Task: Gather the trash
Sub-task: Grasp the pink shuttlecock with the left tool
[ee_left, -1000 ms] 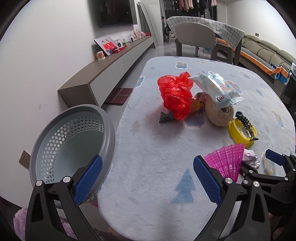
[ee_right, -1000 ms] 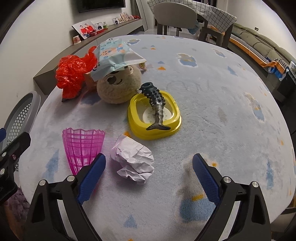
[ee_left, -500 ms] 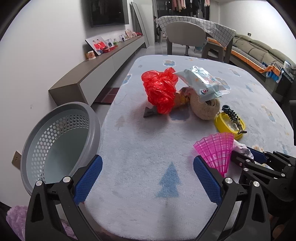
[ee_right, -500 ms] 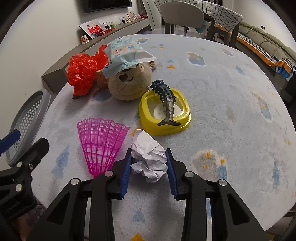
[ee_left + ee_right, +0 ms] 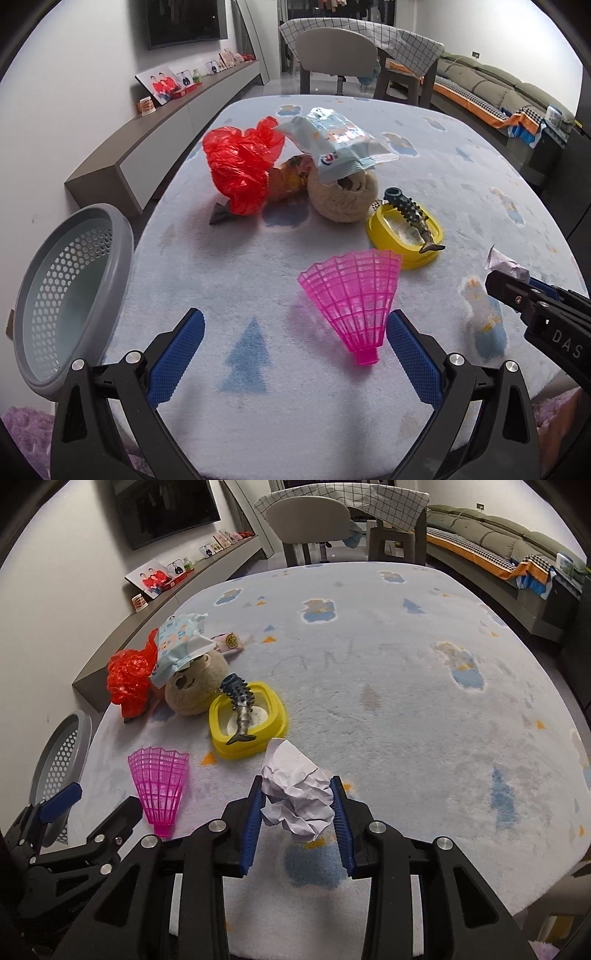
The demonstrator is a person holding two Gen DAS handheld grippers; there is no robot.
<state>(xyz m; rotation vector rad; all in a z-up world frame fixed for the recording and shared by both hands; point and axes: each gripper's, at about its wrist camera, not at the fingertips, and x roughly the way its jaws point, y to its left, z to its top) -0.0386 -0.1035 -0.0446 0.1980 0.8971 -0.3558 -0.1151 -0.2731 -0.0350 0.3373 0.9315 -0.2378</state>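
My right gripper (image 5: 295, 805) is shut on a crumpled white paper ball (image 5: 297, 799) and holds it just above the table; the ball's tip shows in the left wrist view (image 5: 504, 264). My left gripper (image 5: 293, 354) is open and empty, low over the table's near edge. A pink plastic shuttlecock skirt (image 5: 356, 295) lies just left of its right finger. A red plastic bag (image 5: 240, 168) and a wet-wipe pack (image 5: 336, 144) lie further back. A grey perforated basket (image 5: 62, 295) stands left of the table.
A plush bear head (image 5: 345, 195) sits under the wipe pack. A yellow dish (image 5: 406, 232) holds a dark spiky fish toy (image 5: 410, 218). A small roll (image 5: 229, 642) lies behind the bear. The table has a fluffy pale blue cover (image 5: 406, 664). A chair (image 5: 310, 520) stands beyond.
My right gripper has closed on the paper ball and lifted it off the cover. My left gripper has moved right, toward the pink shuttlecock skirt, and stays open.
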